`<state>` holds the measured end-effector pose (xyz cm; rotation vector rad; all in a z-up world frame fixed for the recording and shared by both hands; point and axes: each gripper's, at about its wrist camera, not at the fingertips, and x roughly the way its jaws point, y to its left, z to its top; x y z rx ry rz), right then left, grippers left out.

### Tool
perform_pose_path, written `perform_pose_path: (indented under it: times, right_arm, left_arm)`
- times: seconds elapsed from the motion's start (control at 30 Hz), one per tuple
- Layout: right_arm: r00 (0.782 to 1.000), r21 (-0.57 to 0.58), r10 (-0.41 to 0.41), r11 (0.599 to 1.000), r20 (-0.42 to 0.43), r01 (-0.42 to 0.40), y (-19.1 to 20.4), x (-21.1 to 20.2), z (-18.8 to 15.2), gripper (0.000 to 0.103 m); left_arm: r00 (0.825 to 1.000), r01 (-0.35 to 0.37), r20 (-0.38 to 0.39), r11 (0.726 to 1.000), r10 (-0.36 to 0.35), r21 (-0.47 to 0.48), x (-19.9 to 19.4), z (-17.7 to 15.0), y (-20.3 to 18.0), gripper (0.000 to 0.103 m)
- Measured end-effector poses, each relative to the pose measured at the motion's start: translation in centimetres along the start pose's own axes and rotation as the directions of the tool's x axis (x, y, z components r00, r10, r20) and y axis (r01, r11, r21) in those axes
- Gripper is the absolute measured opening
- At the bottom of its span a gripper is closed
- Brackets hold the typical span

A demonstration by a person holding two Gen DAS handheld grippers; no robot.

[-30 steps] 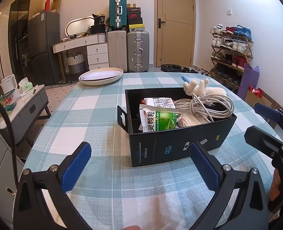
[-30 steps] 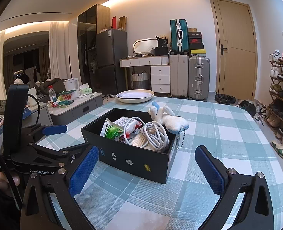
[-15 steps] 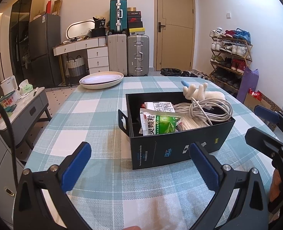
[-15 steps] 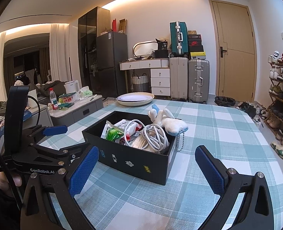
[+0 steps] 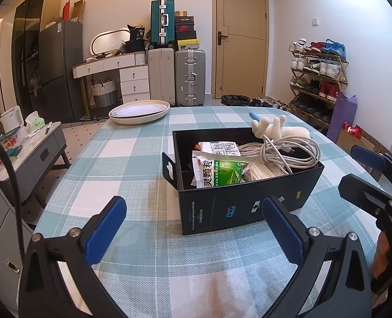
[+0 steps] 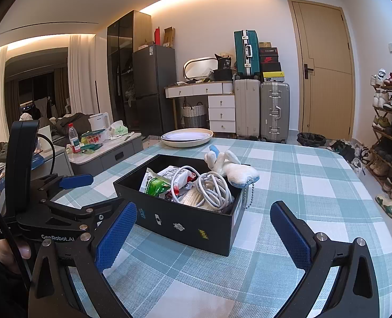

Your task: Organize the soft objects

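Looking down my left hand-held gripper (image 5: 193, 228), I see its blue pads spread wide with nothing between them, hovering over the checked counter (image 5: 132, 148). My right hand-held gripper (image 6: 203, 230) is just as wide apart and empty; from the left wrist camera it sits at 3 o'clock, near the box's right end.

A black box (image 5: 238, 206) rests on the counter just ahead of both grippers, at 12 o'clock from each. Inside it, a green-and-white packet (image 5: 217, 172) leans toward the near left, with a second white printed packet (image 5: 217, 145) behind it. A coil of white cable (image 5: 283, 151) lies on top toward the right, over something pale and ribbed that I can't make out. A white plush toy (image 5: 278, 129) with a blue tip lies across the far right rim of the box, partly hanging outside; in the right wrist camera its ball chain (image 6: 249, 193) dangles down the box's outer wall.

Beyond the box, at 11 o'clock on the far edge of the counter, stands a shallow cream dish (image 5: 140, 111). Suitcases (image 5: 177, 74) stand against the back wall, and a shoe rack (image 5: 317, 79) is at 2 o'clock.
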<state>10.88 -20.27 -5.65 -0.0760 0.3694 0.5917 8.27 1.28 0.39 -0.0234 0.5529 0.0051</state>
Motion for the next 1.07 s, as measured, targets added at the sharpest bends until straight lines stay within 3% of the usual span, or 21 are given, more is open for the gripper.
perform_pose_path:
  times: [1.07]
  right_arm:
    - [1.0, 0.003, 0.001, 1.0, 0.001, -0.001, -0.12, 0.0, -0.04, 0.103]
  left_arm:
    - [1.0, 0.002, 0.006, 1.0, -0.002, 0.002, -0.17, -0.02, 0.01, 0.103]
